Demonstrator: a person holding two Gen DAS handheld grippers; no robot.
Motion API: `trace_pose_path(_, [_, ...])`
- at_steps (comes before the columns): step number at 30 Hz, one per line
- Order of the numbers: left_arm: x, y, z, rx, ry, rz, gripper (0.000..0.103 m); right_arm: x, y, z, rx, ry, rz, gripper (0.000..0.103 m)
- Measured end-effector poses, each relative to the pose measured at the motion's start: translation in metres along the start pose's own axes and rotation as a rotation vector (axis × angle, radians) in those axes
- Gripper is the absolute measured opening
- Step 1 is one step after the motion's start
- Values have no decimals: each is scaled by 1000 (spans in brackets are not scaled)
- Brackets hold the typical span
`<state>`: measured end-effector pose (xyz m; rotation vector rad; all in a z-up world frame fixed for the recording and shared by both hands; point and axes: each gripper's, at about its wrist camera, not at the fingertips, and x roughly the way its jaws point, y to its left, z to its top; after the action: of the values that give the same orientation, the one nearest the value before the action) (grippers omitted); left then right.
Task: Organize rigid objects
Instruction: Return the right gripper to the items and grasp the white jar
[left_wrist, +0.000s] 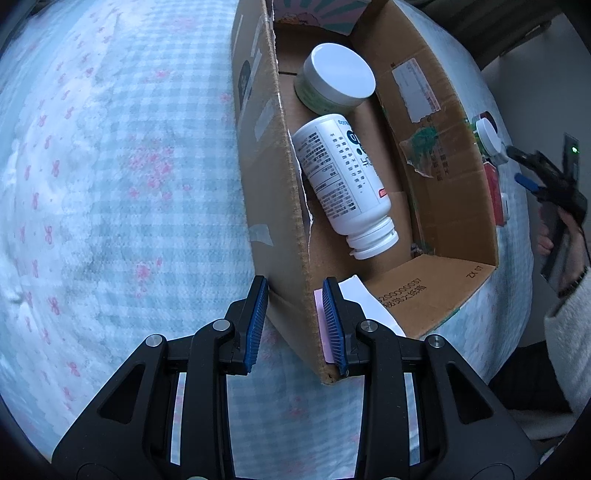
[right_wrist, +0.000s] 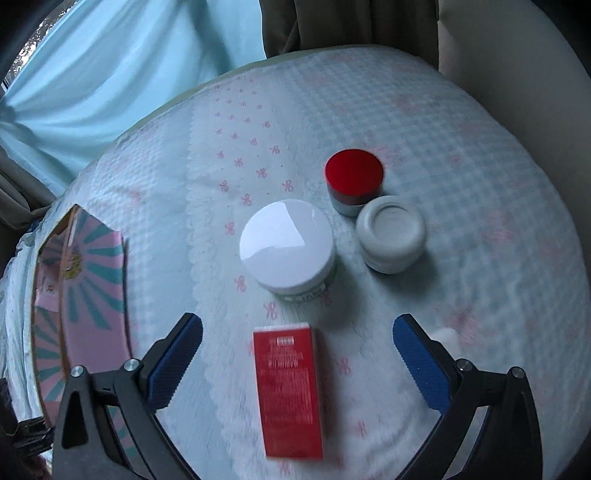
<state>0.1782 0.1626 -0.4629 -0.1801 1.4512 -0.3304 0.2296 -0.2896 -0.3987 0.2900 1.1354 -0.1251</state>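
My left gripper (left_wrist: 295, 325) is shut on the near wall of an open cardboard box (left_wrist: 288, 206), one finger outside and one inside. In the box lie a white pill bottle (left_wrist: 343, 181) on its side and a white-lidded jar (left_wrist: 336, 79). My right gripper (right_wrist: 297, 354) is open and empty above a red carton (right_wrist: 290, 391) lying flat on the bed. Beyond the carton stand a white-lidded jar (right_wrist: 286, 247), a small white jar (right_wrist: 391, 232) and a red-capped container (right_wrist: 354, 177).
The checked blue bedspread (right_wrist: 461, 155) with pink bows covers the surface. The box edge with a pink and teal printed item (right_wrist: 88, 280) is at the left of the right wrist view. Pale blue curtain (right_wrist: 122, 62) hangs behind. A pink paper (left_wrist: 321, 332) lies inside the box.
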Motion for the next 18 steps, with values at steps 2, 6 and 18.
trace_pose_path(2, [1,-1,1,-4,-1,0,28,16,2,5,-1,0,-1,102])
trace_pose_path(6, [1,1,1,-10,-2,-1,28,42,8,18,-7,-9,-8,92])
trace_pose_path(18, [6,-1,6,3,21,15,28,71,6,35,44,-11,-62,70])
